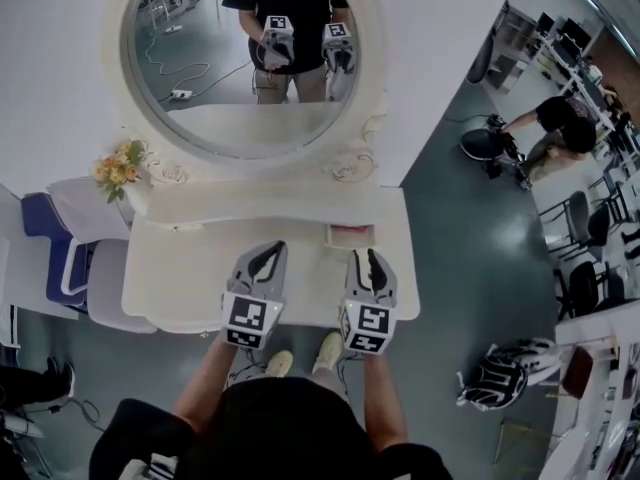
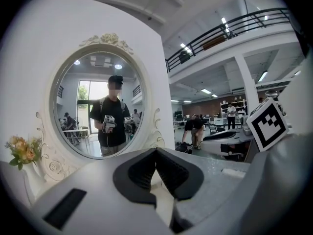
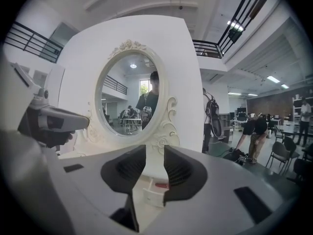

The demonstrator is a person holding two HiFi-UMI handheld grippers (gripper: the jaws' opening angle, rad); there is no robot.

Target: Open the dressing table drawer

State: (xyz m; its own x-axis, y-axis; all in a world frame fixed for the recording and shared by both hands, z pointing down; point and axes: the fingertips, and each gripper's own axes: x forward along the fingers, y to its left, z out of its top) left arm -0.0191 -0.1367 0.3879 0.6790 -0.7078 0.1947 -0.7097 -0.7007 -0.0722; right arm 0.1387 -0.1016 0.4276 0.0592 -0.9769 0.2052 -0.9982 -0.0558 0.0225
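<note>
- The white carved dressing table carries an oval mirror. Its small white drawer stands pulled out, right of centre under the mirror, with a reddish inside showing.
- Left gripper: jaws closed tip to tip, holding nothing, over the near tabletop.
- Right gripper: jaws parted, gripping nothing, the drawer beyond them and not touched.

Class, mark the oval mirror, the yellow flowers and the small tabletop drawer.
oval mirror [image 1: 210, 68]: head view, on the glass.
yellow flowers [image 1: 120, 168]: head view, on the blooms.
small drawer [image 1: 350, 235]: head view, on its reddish inside.
</note>
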